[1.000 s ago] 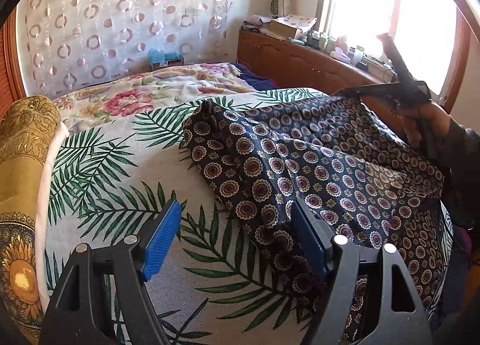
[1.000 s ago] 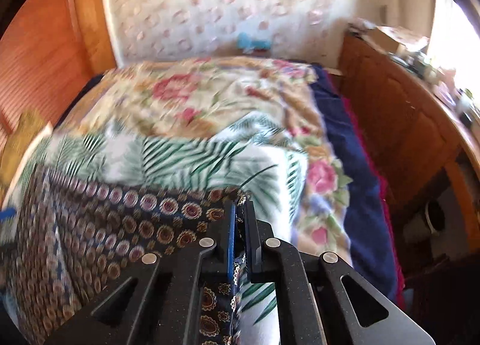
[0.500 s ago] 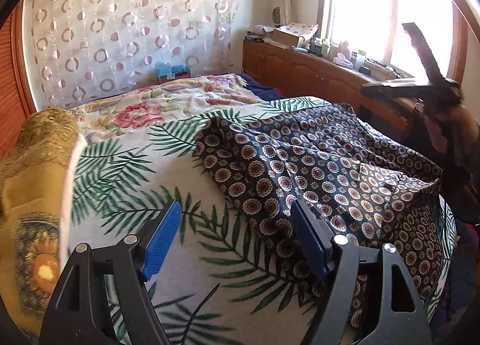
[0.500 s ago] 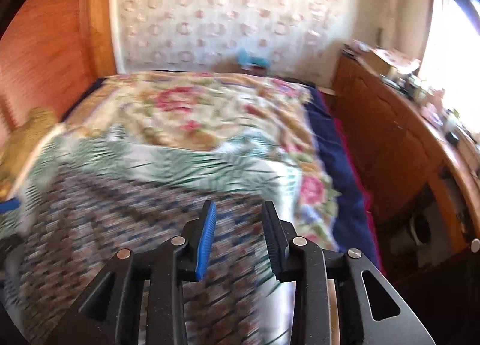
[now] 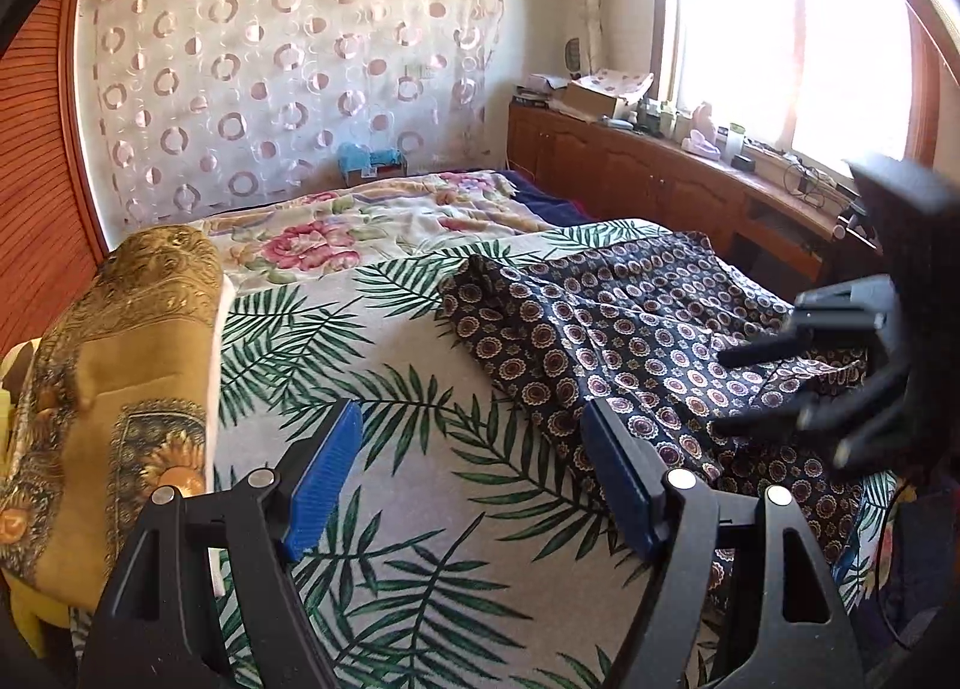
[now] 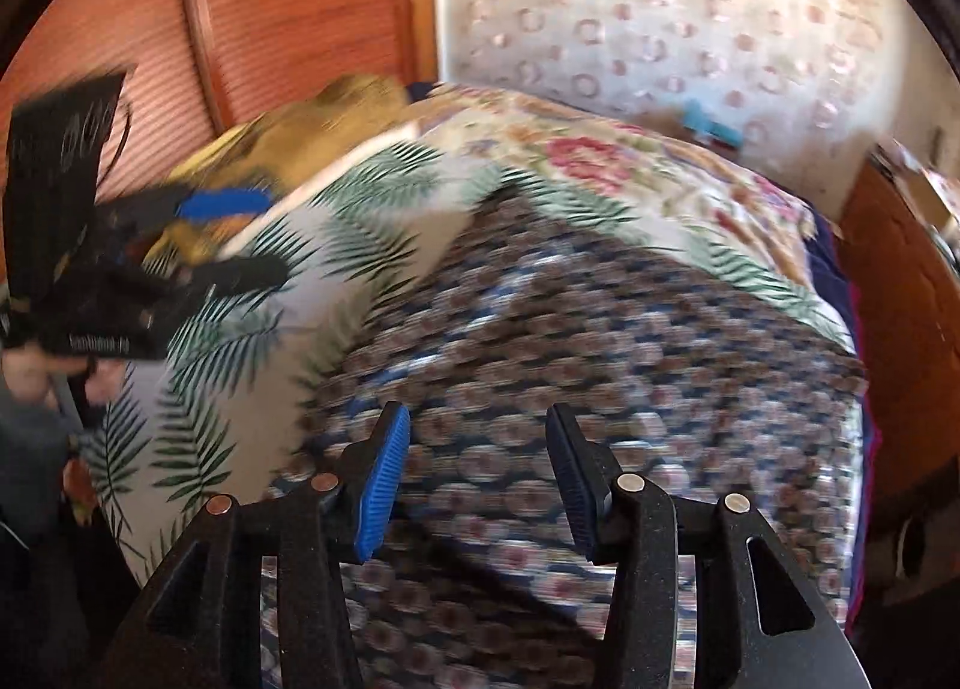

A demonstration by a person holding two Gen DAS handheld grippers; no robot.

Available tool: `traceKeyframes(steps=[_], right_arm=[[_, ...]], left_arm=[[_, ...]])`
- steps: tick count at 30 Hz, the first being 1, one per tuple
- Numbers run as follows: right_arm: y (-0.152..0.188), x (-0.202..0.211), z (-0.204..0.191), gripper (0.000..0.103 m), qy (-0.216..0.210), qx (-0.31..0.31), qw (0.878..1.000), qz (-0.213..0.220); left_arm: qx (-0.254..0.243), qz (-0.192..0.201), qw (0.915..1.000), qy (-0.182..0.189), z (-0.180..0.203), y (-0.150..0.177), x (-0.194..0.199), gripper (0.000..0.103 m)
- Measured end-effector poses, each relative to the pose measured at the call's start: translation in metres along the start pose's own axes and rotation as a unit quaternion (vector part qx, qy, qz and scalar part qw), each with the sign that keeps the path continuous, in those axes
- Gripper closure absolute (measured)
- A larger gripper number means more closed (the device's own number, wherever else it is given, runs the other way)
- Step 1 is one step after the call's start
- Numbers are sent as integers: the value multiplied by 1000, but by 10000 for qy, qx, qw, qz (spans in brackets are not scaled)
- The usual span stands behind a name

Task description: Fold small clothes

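A dark blue garment with round medallion print (image 5: 630, 329) lies spread and wrinkled on the palm-leaf sheet (image 5: 390, 377) of the bed. It also fills the middle of the blurred right wrist view (image 6: 570, 341). My left gripper (image 5: 471, 476) is open and empty, above the sheet just left of the garment's near edge. My right gripper (image 6: 477, 482) is open and empty, hovering over the garment. The right gripper also shows blurred at the right of the left wrist view (image 5: 840, 383). The left gripper shows at the left of the right wrist view (image 6: 198, 233).
A yellow patterned cushion (image 5: 102, 389) stands at the bed's left side. A floral blanket (image 5: 372, 221) covers the far part of the bed. A wooden cabinet (image 5: 660, 185) with clutter runs under the window on the right. A wood panel (image 6: 288, 11) is at the left.
My right gripper let go of the garment's edge, opened, and swung back over the garment. The garment dropped flat onto the bed. My left gripper drew back a little, still open.
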State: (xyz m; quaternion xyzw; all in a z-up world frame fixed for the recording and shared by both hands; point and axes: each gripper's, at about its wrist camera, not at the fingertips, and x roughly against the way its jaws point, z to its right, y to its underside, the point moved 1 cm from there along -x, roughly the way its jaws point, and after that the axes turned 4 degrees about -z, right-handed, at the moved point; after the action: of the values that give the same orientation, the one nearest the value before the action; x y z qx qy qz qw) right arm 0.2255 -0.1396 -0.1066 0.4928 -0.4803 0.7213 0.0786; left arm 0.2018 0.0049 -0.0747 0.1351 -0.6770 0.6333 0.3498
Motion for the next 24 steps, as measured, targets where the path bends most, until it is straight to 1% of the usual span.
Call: traceKeyframes(steps=[3,6,11,13,17,20,21,22,24], right_arm=[[0,-18,-15,54,-95,160,9998,-117],[1,-30,-29,54,-94,318,9992,-202],[3,-41,-42,54,-51,552,9983,-178],[5,-48,-43,54,13,530,9983,-225],[6,-61,-41,54,-16,397,9986,-335],[5,-57,-34,54,-63,386,9986,-344],[5,-55,-30,58,-78,409,9986,-332],[5,-54,-29,78,-92,440,9985,-328],[5,-54,-26,96,-162,459,9983,-325]], left_arm=[[39,-1,10000,-25,-4,2,0,27],[57,-26,10000,-35,-6,5,-2,27],[88,-47,9999,-45,-8,8,-3,27],[104,-52,9999,-43,-8,8,-5,27],[104,-79,9999,-51,-6,10,-6,27],[86,-100,9999,-59,-5,12,-6,27],[82,-103,9999,-61,-4,12,-6,27],[79,-105,9999,-68,-4,12,-6,27],[90,-108,9999,-50,-3,11,-6,27]])
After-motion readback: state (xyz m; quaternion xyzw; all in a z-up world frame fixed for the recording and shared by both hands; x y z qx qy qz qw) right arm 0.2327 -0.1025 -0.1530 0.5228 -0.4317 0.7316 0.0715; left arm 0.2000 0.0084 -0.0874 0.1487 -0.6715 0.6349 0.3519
